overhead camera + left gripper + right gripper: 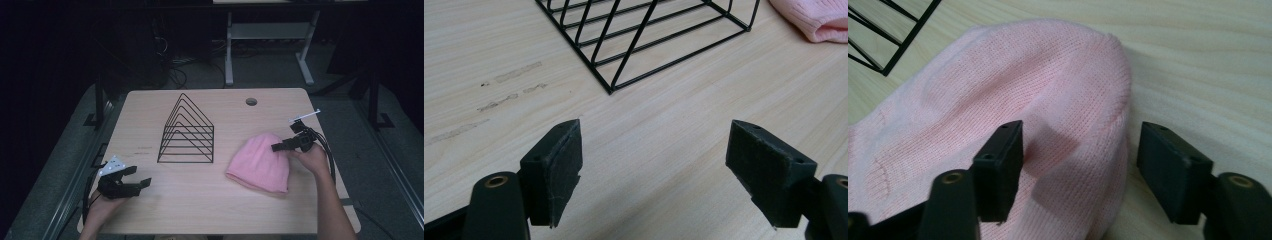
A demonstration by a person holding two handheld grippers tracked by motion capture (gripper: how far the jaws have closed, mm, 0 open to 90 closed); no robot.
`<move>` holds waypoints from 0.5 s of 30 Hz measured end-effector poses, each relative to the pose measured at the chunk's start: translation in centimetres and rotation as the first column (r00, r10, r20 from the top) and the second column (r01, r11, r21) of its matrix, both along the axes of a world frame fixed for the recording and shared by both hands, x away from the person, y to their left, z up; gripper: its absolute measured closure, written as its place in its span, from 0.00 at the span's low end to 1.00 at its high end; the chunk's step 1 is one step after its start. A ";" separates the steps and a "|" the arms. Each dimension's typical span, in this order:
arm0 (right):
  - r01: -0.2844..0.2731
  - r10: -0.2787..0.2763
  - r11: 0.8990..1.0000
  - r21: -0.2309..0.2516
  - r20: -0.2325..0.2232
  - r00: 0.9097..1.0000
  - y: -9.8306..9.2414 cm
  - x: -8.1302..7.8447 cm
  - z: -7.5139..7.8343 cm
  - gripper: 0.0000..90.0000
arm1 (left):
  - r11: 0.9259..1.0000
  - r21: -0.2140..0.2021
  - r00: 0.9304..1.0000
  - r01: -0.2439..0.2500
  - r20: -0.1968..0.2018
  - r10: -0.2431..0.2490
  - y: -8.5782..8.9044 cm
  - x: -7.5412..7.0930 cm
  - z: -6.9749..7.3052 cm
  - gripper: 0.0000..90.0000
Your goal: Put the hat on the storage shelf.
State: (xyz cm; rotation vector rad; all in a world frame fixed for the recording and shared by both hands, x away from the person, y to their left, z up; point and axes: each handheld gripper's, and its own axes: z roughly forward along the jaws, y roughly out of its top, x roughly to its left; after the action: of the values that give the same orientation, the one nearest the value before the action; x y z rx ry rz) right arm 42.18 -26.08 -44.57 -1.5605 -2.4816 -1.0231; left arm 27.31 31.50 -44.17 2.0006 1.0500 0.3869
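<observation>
Pink knitted beanie [261, 162] lies flat on the light wooden table [200, 205], right of centre, just beside the black wire triangular file rack [187, 131]. Right gripper [281, 146] reaches in level from the hat's right edge; jaws part-spread, straddling the hat's edge [1083, 125], one pad on the knit, other over bare wood, not pinching. Left gripper [136, 176] sits low nr the table's front-left corner, jaws spread wide, nothing between. Count: 1 hat, 1 rack, 2 grippers.
</observation>
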 end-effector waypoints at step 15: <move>0.016 -0.012 0.998 0.067 -0.049 0.999 -0.3 0.5 -1.3 0.57 | 1.000 0.004 1.000 -0.003 0.005 0.003 0.1 0.0 0.0 0.25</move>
State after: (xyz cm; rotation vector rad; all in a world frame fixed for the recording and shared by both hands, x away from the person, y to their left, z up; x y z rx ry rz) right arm 42.67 -26.40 -45.88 -1.5664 -2.3822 -1.0457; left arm 27.34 31.63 -44.15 2.0006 1.0495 0.3953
